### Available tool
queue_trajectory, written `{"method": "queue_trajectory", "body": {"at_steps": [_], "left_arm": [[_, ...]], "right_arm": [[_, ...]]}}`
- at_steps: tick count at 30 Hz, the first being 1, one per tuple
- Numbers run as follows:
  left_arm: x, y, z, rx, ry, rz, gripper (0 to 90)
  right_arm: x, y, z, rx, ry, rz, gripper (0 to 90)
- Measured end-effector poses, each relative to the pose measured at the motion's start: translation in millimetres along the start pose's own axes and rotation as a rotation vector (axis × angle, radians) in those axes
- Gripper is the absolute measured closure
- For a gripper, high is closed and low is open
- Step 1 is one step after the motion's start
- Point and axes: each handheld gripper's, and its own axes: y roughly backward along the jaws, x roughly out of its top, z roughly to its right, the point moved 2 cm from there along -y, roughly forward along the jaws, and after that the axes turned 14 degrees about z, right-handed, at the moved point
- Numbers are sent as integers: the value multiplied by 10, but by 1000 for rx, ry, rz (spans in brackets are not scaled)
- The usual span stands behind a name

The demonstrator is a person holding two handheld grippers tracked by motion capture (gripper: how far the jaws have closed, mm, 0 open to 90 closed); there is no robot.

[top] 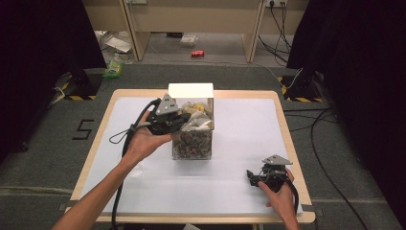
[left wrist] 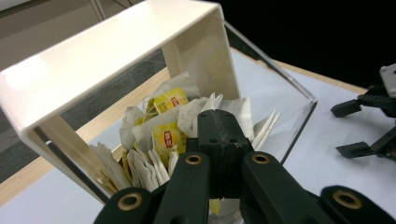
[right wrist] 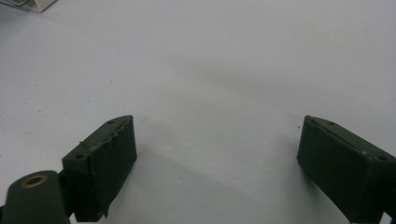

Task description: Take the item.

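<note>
A clear plastic box [top: 209,106] with a white cover [top: 190,90] stands mid-table, its upper part packed with tea bags [left wrist: 161,133], white and yellow. My left gripper [top: 184,119] reaches into the box from the left. Its jaws [left wrist: 219,126] are pressed together among the bags, shut on a tea bag, with a yellow scrap showing just beneath them. My right gripper [top: 251,177] rests low on the white table sheet at the front right. It stands open [right wrist: 217,154] with only bare sheet between its fingers. It also shows far right in the left gripper view [left wrist: 366,126].
The box's lower part holds several dark round items [top: 191,144]. The white sheet [top: 239,143] covers the wooden table [top: 282,120]. Beyond the table stand wooden furniture and floor clutter [top: 115,67]; cables [top: 316,139] run along the floor at the right.
</note>
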Motion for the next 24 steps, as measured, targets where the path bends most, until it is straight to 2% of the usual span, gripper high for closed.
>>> {"method": "queue_trajectory", "body": {"at_steps": [8, 14, 24], "left_arm": [[127, 112, -31, -17, 13, 31, 895], [222, 258, -75, -23, 22, 60, 894], [276, 508, -178, -35, 55, 93, 895]], "right_arm": [[0, -1, 3, 1, 3, 0, 124], [0, -1, 3, 1, 2, 0, 123], [0, -1, 2, 1, 2, 0, 124]]}}
